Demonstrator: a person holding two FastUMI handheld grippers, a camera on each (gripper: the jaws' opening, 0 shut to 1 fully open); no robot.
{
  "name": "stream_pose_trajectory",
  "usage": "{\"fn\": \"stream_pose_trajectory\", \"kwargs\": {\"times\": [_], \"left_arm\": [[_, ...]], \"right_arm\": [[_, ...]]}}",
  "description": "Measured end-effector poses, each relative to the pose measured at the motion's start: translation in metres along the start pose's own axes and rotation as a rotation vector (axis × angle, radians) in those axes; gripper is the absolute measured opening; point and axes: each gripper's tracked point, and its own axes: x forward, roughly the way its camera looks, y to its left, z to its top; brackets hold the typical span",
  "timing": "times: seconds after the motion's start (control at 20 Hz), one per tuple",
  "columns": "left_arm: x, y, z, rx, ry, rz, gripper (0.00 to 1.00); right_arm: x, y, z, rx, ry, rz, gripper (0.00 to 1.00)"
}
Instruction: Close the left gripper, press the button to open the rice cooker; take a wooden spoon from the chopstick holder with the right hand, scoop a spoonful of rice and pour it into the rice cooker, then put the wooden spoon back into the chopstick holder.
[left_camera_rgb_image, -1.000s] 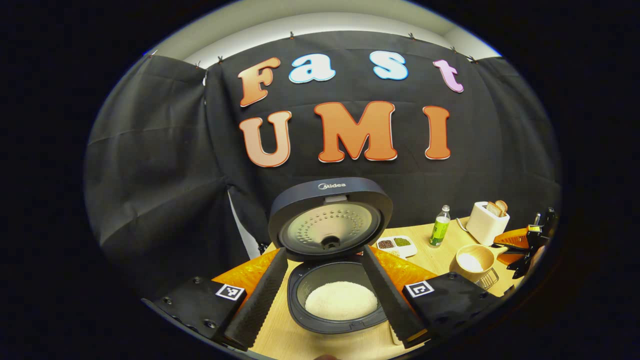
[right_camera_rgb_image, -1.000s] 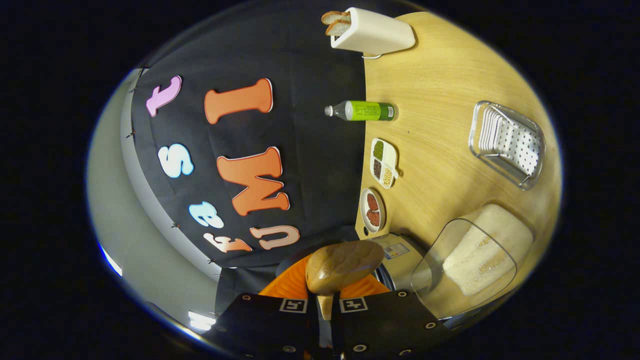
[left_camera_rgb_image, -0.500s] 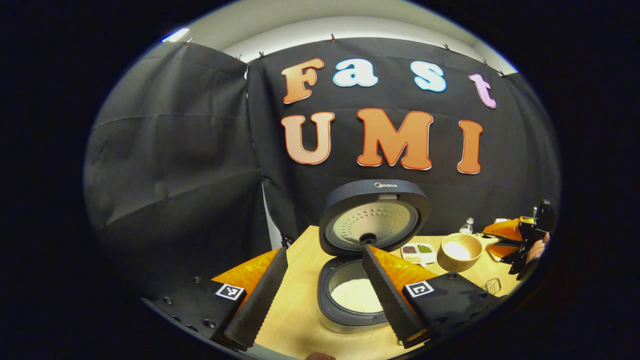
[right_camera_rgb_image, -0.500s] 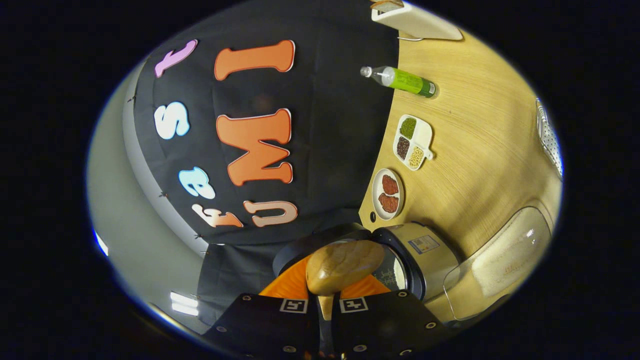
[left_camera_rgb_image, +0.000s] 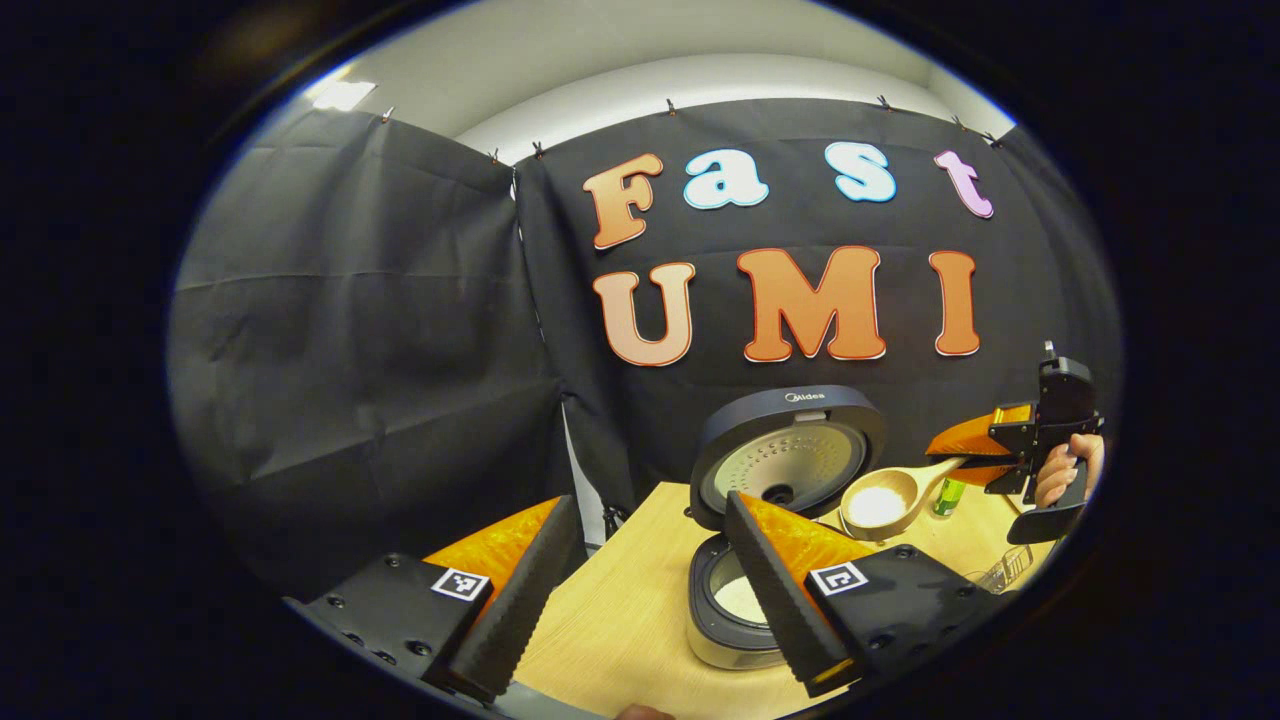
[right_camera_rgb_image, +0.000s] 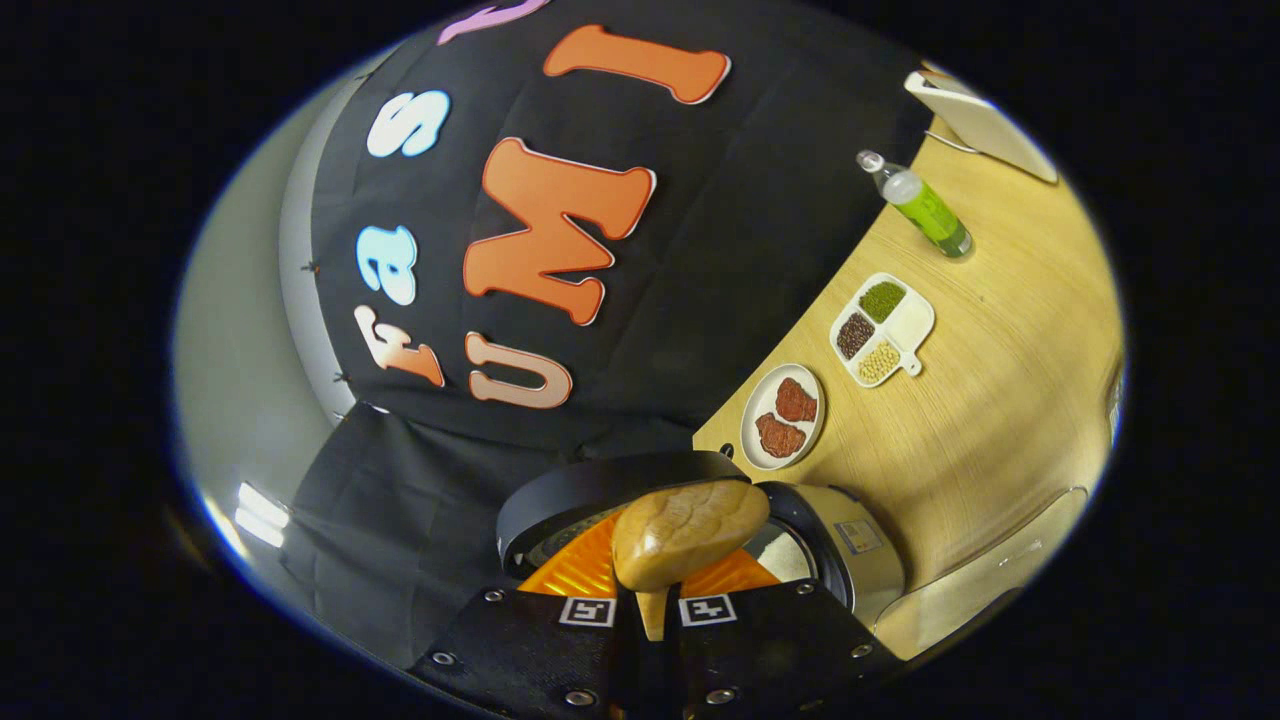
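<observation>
A black-draped booth with a pale wood table (left_camera_rgb_image: 620, 620) holds the scene. The spoon (left_camera_rgb_image: 885, 500) has rice in its bowl and hangs just above and to the right of the open cooker (left_camera_rgb_image: 740, 600) in the left gripper view; its handle runs up and right to the right gripper (left_camera_rgb_image: 975, 450), which is clamped on the handle, with a hand (left_camera_rgb_image: 1065, 470) behind it. The spoon's long axis lies roughly level, the bowl pointing toward the cooker's raised lid (left_camera_rgb_image: 790, 450). In the right gripper view the underside of the spoon bowl (right_camera_rgb_image: 690, 530) sits directly ahead of that gripper (right_camera_rgb_image: 650, 600), and the cooker's pot (right_camera_rgb_image: 790, 545) lies just past and below it, so, as I judge it, the coming move is a short carry forward and a roll of the wrist to tip the rice in. The right gripper is the one at the pot; the left gripper (left_camera_rgb_image: 650, 590) is held back on the near side, fingers well apart, with nothing between them.

Count: one spoon, one cooker, two grippers. Further out on the table: one green bottle (right_camera_rgb_image: 925, 210), one three-part dish of grains (right_camera_rgb_image: 880, 330), one plate with two reddish pieces (right_camera_rgb_image: 783, 415), and one white appliance (right_camera_rgb_image: 985, 120) at the far edge. I cannot make out the chopstick holder with certainty
</observation>
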Motion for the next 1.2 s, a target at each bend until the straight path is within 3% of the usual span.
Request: {"fn": "stream_pose_trajectory", "kwargs": {"times": [0.05,0.2,0.3,0.35,0.4,0.55,0.6,0.7,0.85,0.9,1.2], "left_arm": [[-0.002,0.004,-0.002,-0.001,0.006,0.006,1.00],[-0.003,0.011,-0.007,-0.003,0.019,0.026,1.00],[-0.004,0.017,-0.009,-0.005,0.022,0.039,0.94],[-0.004,0.020,-0.010,-0.007,0.022,0.044,0.94],[-0.004,0.022,-0.011,-0.009,0.025,0.051,1.00],[-0.007,0.030,-0.015,-0.014,0.034,0.066,1.00],[-0.008,0.032,-0.016,-0.014,0.036,0.070,0.94],[-0.008,0.036,-0.018,-0.015,0.041,0.076,1.00],[-0.009,0.041,-0.019,-0.015,0.045,0.082,1.00],[-0.008,0.041,-0.018,-0.016,0.046,0.081,0.94],[-0.008,0.040,-0.018,-0.014,0.045,0.072,0.94]], "right_arm": [[0.003,0.003,-0.001,-0.043,-0.006,-0.006,0.09],[0.019,0.017,-0.010,-0.155,-0.016,-0.020,0.09],[0.028,0.025,-0.016,-0.228,-0.028,-0.025,0.09],[0.032,0.029,-0.018,-0.269,-0.035,-0.030,0.09],[0.035,0.031,-0.020,-0.310,-0.043,-0.036,0.09],[0.041,0.041,-0.028,-0.436,-0.073,-0.042,0.09],[0.043,0.045,-0.029,-0.478,-0.082,-0.042,0.09],[0.046,0.051,-0.032,-0.551,-0.103,-0.042,0.09],[0.048,0.063,-0.038,-0.637,-0.119,-0.029,0.09],[0.048,0.065,-0.038,-0.665,-0.125,-0.025,0.09],[0.047,0.073,-0.043,-0.799,-0.152,-0.021,0.09]]}}
